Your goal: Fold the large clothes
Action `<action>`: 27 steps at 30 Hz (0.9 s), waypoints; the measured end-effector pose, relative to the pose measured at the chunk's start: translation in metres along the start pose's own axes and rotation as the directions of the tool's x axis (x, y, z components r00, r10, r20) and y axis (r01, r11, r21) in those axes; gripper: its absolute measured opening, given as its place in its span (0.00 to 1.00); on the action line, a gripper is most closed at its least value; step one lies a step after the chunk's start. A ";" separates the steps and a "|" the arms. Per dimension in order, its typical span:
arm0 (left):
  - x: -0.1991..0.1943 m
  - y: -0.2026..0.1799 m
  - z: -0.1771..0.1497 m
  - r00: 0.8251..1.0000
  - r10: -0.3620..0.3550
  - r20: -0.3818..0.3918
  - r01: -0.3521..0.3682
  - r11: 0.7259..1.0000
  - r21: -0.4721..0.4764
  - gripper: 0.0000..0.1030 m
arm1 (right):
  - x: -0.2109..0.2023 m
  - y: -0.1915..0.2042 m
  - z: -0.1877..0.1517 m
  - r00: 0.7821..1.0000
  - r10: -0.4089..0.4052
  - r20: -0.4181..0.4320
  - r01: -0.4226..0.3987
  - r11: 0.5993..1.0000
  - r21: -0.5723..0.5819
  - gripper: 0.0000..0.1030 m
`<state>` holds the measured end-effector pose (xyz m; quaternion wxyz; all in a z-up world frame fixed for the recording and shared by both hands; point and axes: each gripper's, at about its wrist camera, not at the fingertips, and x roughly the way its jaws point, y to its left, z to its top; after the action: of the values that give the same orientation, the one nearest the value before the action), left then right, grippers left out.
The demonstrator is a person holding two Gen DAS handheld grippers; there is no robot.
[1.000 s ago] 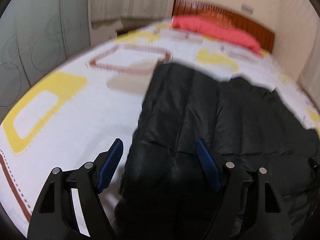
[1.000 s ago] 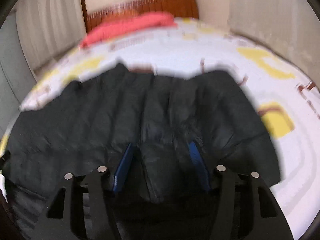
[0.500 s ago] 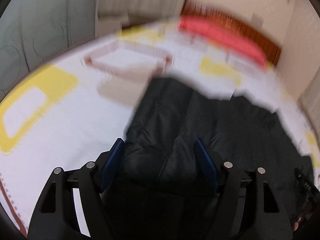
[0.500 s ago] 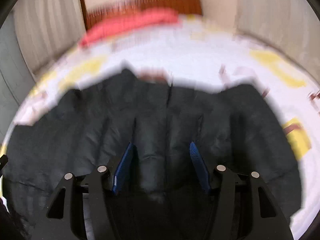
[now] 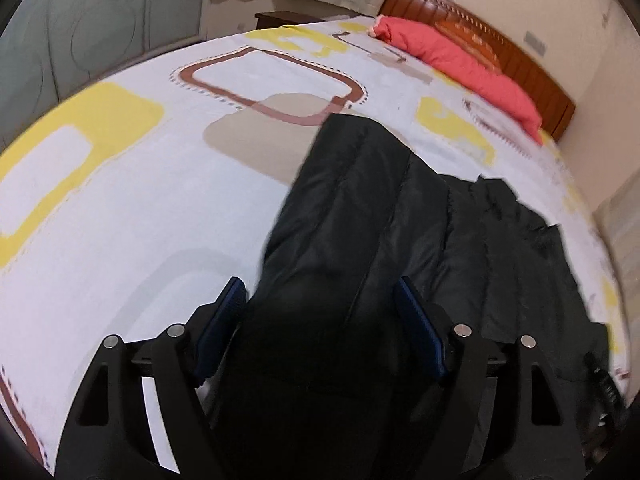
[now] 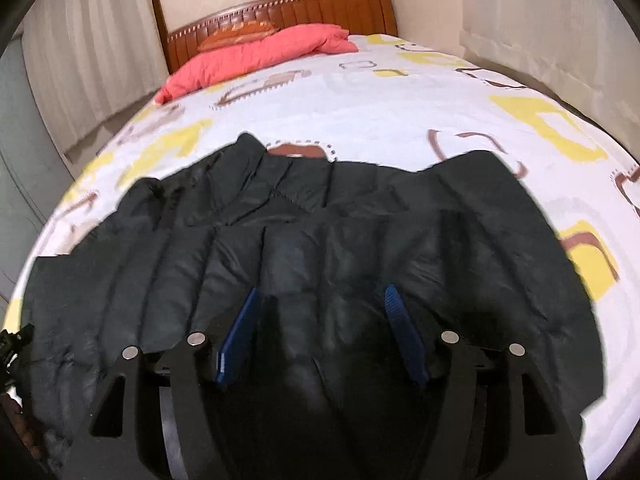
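Observation:
A large black quilted jacket point(image 5: 400, 248) lies spread on the bed, with a sleeve or edge running away from me in the left wrist view. It fills the middle of the right wrist view point(image 6: 320, 248). My left gripper point(image 5: 320, 300) is open, with the jacket's near edge between its blue pads point(image 5: 224, 312). My right gripper point(image 6: 322, 312) is open, low over the jacket's near part, with dark fabric between its fingers. I cannot tell whether either one touches the fabric.
The bed sheet point(image 5: 140, 184) is white with yellow and brown squares. A red quilt point(image 6: 256, 56) lies by the wooden headboard point(image 6: 280, 12). Curtains and a wardrobe door point(image 5: 60, 40) stand around the bed.
Both grippers have dropped and moved in over the jacket's near edge. The left one has shifted right, so the fabric now lies between its pads. Both stay open.

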<state>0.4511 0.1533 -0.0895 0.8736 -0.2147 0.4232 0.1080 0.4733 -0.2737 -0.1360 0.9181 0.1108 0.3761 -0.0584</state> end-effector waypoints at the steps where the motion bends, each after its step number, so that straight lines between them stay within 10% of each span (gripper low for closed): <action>1: -0.007 0.008 -0.002 1.000 -0.010 0.001 0.010 1.000 -0.015 0.74 | -0.009 -0.005 -0.003 1.000 0.006 0.007 -0.006 1.000 0.003 0.63; 14: -0.120 0.133 -0.111 0.995 -0.055 -0.083 0.033 0.970 -0.242 0.74 | -0.135 -0.130 -0.119 0.995 -0.070 -0.075 0.078 0.991 0.105 0.63; 27: -0.200 0.176 -0.220 0.970 -0.222 -0.102 0.175 0.923 -0.343 0.74 | -0.219 -0.204 -0.250 0.991 0.060 -0.116 -0.016 0.938 0.345 0.63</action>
<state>0.1094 0.2053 -0.1028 0.7998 -0.4075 0.4346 0.0732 0.1095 -0.4042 -0.1873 0.8603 0.2800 0.4146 -0.0984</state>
